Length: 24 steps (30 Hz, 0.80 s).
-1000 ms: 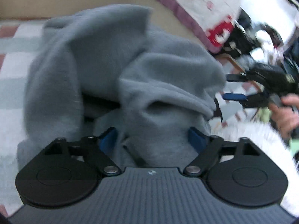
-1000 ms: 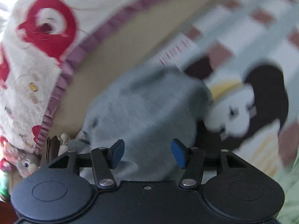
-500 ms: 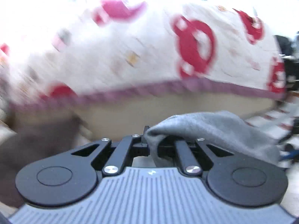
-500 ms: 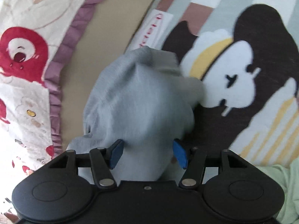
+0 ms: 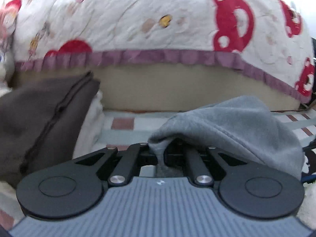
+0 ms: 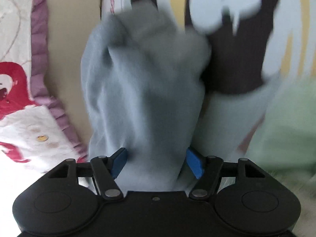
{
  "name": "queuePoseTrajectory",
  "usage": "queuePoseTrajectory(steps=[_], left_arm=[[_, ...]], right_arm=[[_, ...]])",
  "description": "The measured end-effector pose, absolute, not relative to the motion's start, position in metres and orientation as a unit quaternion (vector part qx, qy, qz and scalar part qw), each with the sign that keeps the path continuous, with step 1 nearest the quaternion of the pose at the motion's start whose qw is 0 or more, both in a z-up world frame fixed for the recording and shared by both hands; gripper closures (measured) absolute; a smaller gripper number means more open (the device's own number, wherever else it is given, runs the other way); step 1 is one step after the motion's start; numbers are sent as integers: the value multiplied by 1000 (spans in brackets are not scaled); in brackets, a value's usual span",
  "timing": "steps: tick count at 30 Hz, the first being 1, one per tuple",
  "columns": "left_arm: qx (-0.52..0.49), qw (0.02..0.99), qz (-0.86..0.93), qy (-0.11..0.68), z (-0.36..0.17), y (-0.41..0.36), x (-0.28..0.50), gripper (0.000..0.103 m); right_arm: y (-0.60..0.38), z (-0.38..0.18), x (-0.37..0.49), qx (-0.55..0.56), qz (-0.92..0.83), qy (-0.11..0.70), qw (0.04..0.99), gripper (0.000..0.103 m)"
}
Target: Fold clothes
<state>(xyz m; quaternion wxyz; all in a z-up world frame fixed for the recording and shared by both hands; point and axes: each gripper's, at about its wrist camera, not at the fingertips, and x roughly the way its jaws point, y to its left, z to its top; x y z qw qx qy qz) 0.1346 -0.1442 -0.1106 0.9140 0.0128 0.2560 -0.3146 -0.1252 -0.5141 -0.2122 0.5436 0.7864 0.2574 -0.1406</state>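
A grey fleece garment [image 5: 237,130] lies bunched on a checked rug [image 5: 122,122] beside a bed. My left gripper [image 5: 160,154] is shut on a pinched fold at the garment's edge, and the rest drapes off to the right over the right finger. In the right wrist view the same grey garment [image 6: 146,83] bulges up between the blue pads [image 6: 120,162]. My right gripper [image 6: 157,163] stands open around it, the jaws wide apart. This view is blurred by motion, so I cannot tell whether the pads touch the cloth.
A quilt with red bears [image 5: 158,29] and a purple frill hangs over the beige bed side [image 5: 177,86]. A dark brown garment [image 5: 39,122] lies at the left. The rug's cartoon print [image 6: 237,69] and a pale green cloth [image 6: 286,128] lie to the right.
My left gripper went from open over the grey garment to shut on a fold, then its view swung up toward the bed. The right gripper stayed open and shifted along the garment.
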Motion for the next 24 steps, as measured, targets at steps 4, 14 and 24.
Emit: queuePoseTrajectory(steps=[4,14,24], left_arm=[[22,912,-327,246,-107,-147,128,99],[21,903,-382,196,-88,-143,107,98],[-18,873,-445,200,-95,-155,97,90]], right_arm=[[-513,-213,-119,779,-166,261,546,30],[-541,-228,-82,792,-226,179,538,39],[-530,-26,-56,325,-394,189,839,99]])
